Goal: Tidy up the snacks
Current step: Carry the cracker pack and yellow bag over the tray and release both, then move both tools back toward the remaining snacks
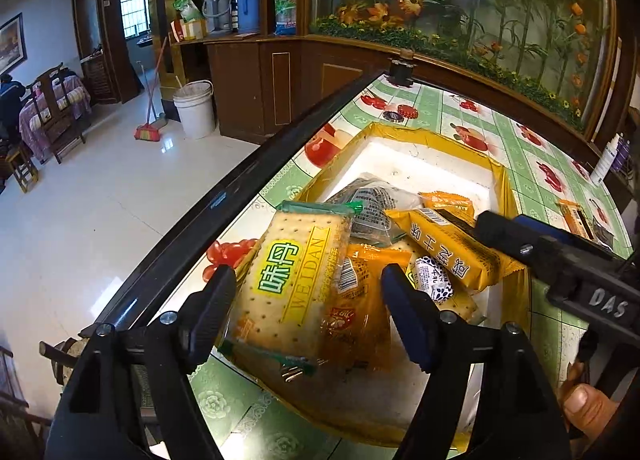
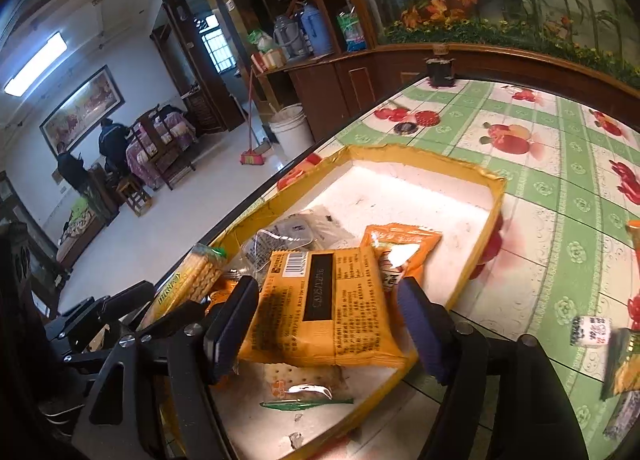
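Observation:
A white foam box with a yellow taped rim (image 1: 400, 131) (image 2: 420, 157) sits on the fruit-patterned table and holds several snack packs. My left gripper (image 1: 310, 312) is open over its near left corner; the WEIDAN cracker pack (image 1: 292, 280) lies between its jaws, the right finger well clear of it. My right gripper (image 2: 326, 328) (image 1: 500, 225) is open, straddling an orange biscuit pack (image 2: 324, 300) (image 1: 452, 248) that rests tilted on the pile, pads close beside its edges. A grey clear pack (image 1: 372, 207) and a smaller orange pack (image 2: 400, 248) lie farther back.
Loose snacks lie on the table to the right: a small white-and-blue packet (image 2: 592, 330) and a yellow pack (image 2: 624, 372). A dark jar (image 2: 440, 69) stands at the table's far end, a round cap (image 2: 404, 127) nearer. The table's dark edge (image 1: 240, 187) drops to floor at left.

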`<state>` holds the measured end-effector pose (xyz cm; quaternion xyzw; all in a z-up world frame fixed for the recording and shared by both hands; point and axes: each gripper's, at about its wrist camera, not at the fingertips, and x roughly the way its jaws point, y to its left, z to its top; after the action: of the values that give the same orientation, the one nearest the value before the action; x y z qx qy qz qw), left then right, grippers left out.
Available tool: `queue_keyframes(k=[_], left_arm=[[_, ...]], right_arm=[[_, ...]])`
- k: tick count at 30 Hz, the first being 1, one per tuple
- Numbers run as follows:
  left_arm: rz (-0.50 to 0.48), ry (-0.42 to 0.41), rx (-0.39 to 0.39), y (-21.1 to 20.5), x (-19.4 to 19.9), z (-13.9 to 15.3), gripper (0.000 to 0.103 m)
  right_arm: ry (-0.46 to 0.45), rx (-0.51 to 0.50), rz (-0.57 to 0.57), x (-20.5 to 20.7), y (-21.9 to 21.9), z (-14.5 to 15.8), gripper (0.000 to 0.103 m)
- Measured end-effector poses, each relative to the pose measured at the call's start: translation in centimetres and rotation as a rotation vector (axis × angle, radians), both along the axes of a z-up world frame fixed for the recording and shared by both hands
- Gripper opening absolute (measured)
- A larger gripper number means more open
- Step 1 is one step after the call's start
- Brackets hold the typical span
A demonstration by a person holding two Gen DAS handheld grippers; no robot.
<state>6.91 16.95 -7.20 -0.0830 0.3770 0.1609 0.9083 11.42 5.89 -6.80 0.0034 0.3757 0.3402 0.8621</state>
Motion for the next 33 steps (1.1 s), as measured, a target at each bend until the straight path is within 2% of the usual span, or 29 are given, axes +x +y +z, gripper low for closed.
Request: queue_keyframes(k=[6,11,15,23,33], left_arm=[[-0.003,-0.024,0.009,-0.9,-0.7,0.8,0.076],[-0.03,-0.041,0.02,-2.4,-1.1,1.6,0.076],[-0.056,-0.048,0.025,-3.8,-1.3,2.1,0.076],[-0.129,-0.052,0.045,-7.7,-1.3,2.8,0.076],[-0.265,-0.015,0.056,-13.7,-0.6,2.1,0.076]], right_arm=[[-0.022,0.09,-0.071,-1.3,-4.2,1.9,0.081],[0.006,0.142,-0.137,-2.0,-8.6,2.0,0.081],[0.016,0.159,-0.199,-2.7,-12.1,1.6,0.081],[-0.032,0.163,-0.322,-5.0,-18.8,1.7,0.082],[0.028,0.179,-0.512,-6.2,-28.1,-0.1,0.084]])
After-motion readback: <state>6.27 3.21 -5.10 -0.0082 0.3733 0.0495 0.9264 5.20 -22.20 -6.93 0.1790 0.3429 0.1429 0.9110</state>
